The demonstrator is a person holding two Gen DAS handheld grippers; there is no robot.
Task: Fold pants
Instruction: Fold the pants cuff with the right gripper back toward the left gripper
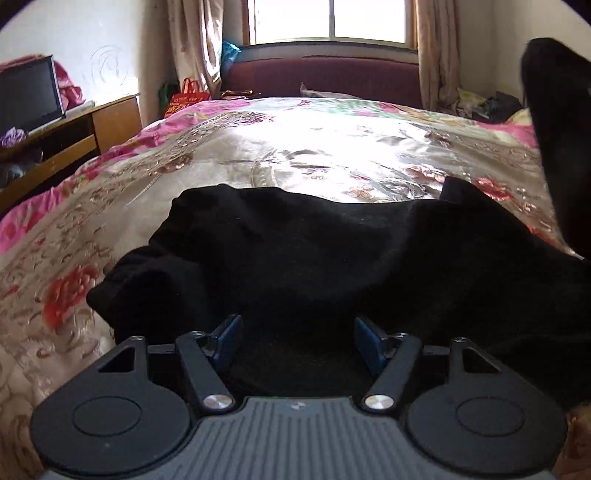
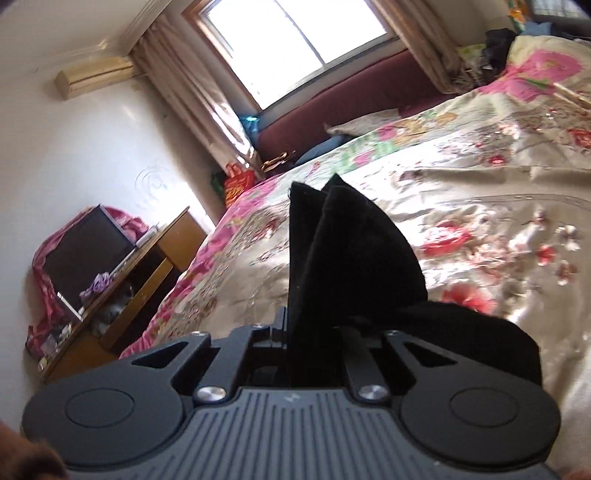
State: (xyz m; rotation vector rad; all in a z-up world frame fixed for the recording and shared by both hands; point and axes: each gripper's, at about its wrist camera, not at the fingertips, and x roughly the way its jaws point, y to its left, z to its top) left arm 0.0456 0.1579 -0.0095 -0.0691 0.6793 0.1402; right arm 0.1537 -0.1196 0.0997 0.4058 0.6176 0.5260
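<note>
The left gripper [image 1: 298, 341] fingers [image 1: 229, 334] are spread wide, nothing pinched, over the black pants [image 1: 314, 258] bunched low in the frame. The right gripper [image 2: 314, 332] fingers are clamped on a raised fold of the pants [image 2: 347, 254]. No finished fold is seen; folding is judged barely begun. The floral bed [image 1: 295, 147] lies beyond.

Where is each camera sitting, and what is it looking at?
Left wrist: on the left gripper, facing across the floral bed to the window; open blue pads above the black pants.
Right wrist: on the right gripper, tilted, facing the window; it is shut on a pants fold.
Shared: bed, pants, window, television, maroon headboard.
</note>
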